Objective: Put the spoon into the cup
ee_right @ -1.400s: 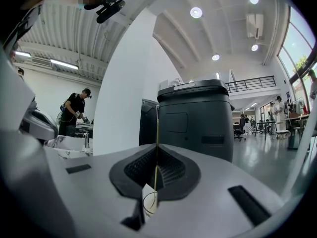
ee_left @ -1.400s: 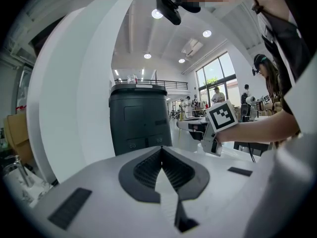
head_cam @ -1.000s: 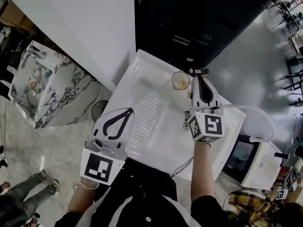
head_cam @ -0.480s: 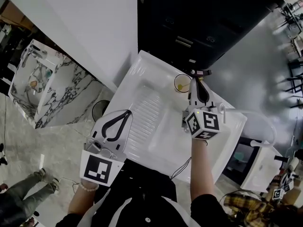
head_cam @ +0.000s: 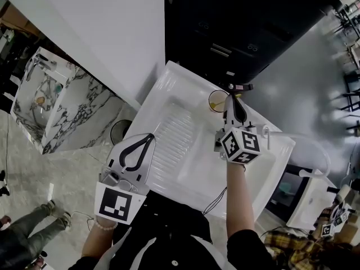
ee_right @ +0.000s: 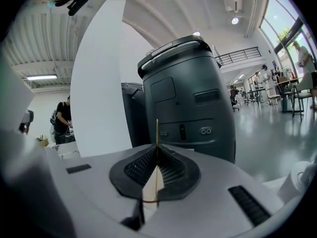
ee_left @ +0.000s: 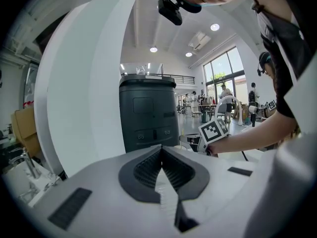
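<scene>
A clear glass cup [head_cam: 215, 101] stands at the far edge of the white ribbed drainboard [head_cam: 174, 136]. My right gripper [head_cam: 231, 98] reaches to the cup's right rim. It is shut on a thin pale-yellow spoon [ee_right: 157, 133], which stands up edge-on from between the jaws in the right gripper view. The cup itself is hidden in that view. My left gripper [head_cam: 148, 136] hovers over the near left edge of the drainboard, far from the cup. Its jaws [ee_left: 162, 152] are shut with nothing between them.
A dark grey machine [head_cam: 242, 27] rises right behind the cup, with a white wall panel [head_cam: 112, 32] to its left. A white hose [head_cam: 315, 145] curves at the right. A marble basin unit [head_cam: 62, 106] and a bystander's legs [head_cam: 28, 229] are on the left.
My right gripper has sunk a little beside the cup and rolled, so its marker cube shows a different face. The left gripper has stayed where it was.
</scene>
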`<state>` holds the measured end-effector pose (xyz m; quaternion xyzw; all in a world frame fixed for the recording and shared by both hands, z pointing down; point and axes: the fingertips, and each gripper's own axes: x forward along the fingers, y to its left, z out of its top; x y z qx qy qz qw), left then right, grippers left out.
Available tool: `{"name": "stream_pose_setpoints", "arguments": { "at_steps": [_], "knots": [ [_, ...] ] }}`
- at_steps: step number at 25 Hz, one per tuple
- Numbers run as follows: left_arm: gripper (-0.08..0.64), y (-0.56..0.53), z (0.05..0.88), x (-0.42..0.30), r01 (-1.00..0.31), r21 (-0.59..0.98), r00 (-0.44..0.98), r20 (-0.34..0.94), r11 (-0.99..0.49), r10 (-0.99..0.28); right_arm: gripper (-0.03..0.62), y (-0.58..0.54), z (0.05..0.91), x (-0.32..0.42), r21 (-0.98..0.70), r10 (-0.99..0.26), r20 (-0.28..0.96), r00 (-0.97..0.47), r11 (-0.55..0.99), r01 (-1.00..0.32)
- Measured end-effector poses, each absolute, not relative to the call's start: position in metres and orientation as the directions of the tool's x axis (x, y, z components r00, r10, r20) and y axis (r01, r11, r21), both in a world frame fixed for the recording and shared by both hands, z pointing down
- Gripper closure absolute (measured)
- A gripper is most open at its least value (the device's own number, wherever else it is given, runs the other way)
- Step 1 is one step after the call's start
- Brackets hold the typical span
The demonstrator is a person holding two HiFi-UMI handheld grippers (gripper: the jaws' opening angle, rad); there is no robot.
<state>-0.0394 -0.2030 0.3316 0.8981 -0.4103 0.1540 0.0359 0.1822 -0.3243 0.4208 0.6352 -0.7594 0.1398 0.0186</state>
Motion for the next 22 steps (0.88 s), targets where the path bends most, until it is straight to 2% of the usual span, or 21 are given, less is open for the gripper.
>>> {"name": "stream_pose_setpoints", "arguments": {
  "at_steps": [11, 22],
  "knots": [
    [0.56, -0.203, 0.338, -0.039, -0.753, -0.052, 0.608, 0.328, -0.656, -0.723, 0.588, -0.328, 0.433, 0.18, -0.137, -0.951, 0.229, -0.209, 0.181, -0.974],
    [0.56, -0.205, 0.338, -0.034, -0.744, -0.053, 0.618, 0.324, -0.666, -0.716, 0.575, -0.328, 0.44, 0.195, -0.051, -0.951, 0.271, -0.15, 0.142, -0.989]
  ]
}}
